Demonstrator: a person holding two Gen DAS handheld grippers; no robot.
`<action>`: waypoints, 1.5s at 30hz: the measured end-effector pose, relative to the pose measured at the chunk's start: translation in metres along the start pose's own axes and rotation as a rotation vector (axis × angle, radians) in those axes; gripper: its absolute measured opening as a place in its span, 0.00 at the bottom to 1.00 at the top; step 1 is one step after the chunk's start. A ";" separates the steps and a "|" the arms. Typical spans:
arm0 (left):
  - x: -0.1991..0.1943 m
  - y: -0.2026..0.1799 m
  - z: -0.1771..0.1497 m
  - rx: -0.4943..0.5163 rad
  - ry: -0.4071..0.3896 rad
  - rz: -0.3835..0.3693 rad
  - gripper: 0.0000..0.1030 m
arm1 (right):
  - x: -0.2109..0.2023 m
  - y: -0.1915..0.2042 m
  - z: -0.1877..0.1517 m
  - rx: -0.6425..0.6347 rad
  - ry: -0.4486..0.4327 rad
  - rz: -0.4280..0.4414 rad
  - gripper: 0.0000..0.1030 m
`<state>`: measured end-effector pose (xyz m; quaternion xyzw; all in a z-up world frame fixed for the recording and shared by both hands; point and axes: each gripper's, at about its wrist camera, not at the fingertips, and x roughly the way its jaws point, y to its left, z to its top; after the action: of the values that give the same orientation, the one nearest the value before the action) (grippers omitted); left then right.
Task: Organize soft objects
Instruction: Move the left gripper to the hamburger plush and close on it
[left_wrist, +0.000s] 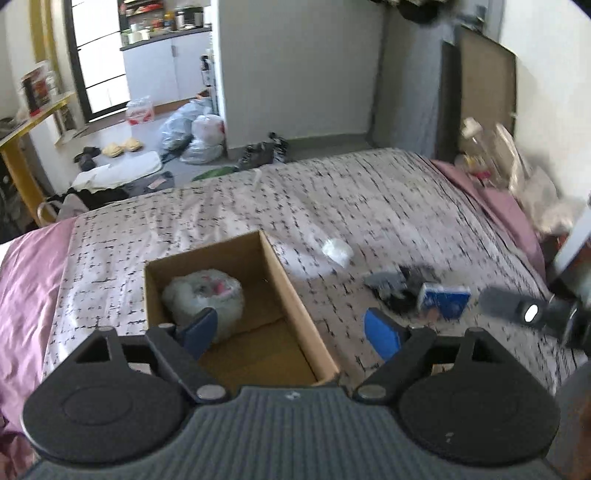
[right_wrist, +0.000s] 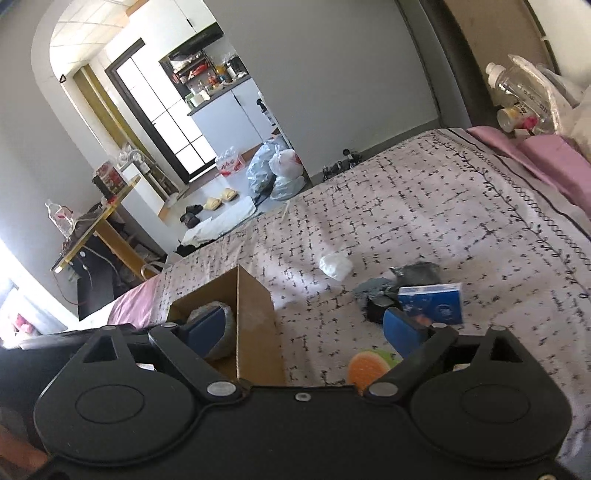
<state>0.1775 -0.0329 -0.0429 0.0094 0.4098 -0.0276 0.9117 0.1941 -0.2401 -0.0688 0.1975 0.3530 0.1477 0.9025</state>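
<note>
Brown open-topped cardboard box (left_wrist: 236, 295) on the bed's white black-flecked cover (left_wrist: 332, 199), holding one round bundle wrapped in clear plastic (left_wrist: 205, 295) against its far-left corner. Left tool (left_wrist: 291, 330) over the box's near right wall, blue pads spread wide, nothing between them. Right tool (right_wrist: 304, 330) likewise released, empty, low over the cover just right of the box. Loose on the cover right of the box: small white crumpled wad (right_wrist: 335, 266), grey-and-black fabric heap (right_wrist: 399, 286), blue-and-white tissue pack (right_wrist: 434, 302) touching that heap. Orange-and-green round scrubber (right_wrist: 369, 363) nearest the right tool, partly hidden by its right finger.
</note>
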 end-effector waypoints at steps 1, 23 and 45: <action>0.000 -0.001 -0.002 0.004 0.002 0.004 0.83 | -0.004 -0.002 0.002 -0.013 0.001 -0.005 0.95; -0.026 -0.028 -0.005 0.101 -0.055 -0.087 0.83 | -0.044 -0.050 0.004 -0.035 -0.019 -0.048 0.99; 0.023 -0.079 -0.020 0.174 0.049 -0.192 0.95 | -0.038 -0.077 0.000 -0.107 -0.001 -0.109 1.00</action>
<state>0.1731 -0.1123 -0.0728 0.0500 0.4271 -0.1499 0.8903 0.1770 -0.3237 -0.0820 0.1294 0.3542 0.1169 0.9188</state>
